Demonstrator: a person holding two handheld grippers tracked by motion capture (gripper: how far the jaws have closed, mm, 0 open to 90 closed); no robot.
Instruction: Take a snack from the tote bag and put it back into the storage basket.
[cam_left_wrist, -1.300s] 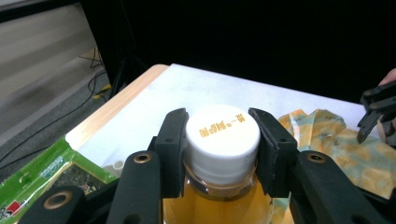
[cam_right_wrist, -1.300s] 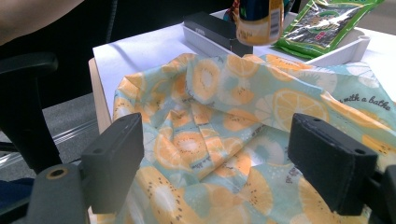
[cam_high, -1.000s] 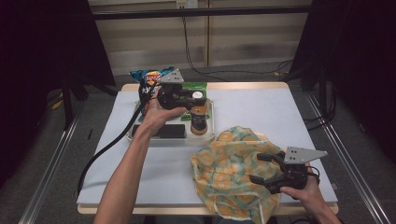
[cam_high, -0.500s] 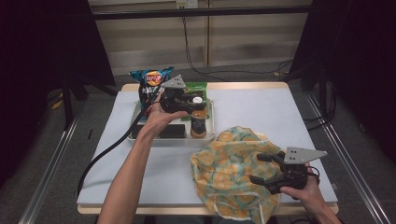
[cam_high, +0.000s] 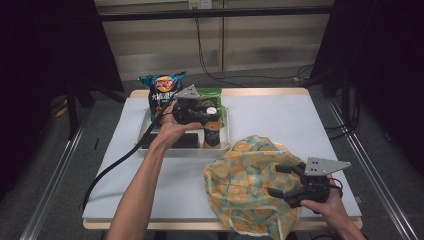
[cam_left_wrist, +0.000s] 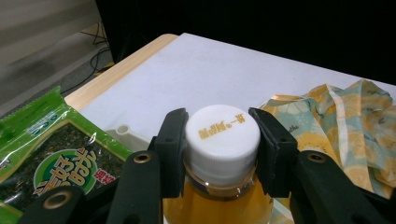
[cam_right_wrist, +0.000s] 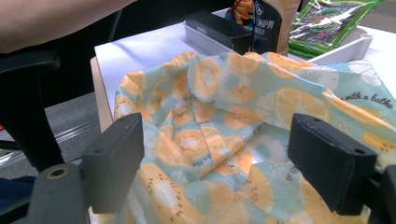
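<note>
Bottle of amber drink is standing in the white tray on the tabletop; the left tool is clamping its white cap, printed with small gold characters; the right tool is hovering spread wide over the citrus-print cloth reading "with a bathe".

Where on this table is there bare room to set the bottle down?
Bare white table lies right of the tray, behind the fruit-print cloth bag; another patch lies on the near left, before the tray. The tray itself is crowded around the bottle.
</note>
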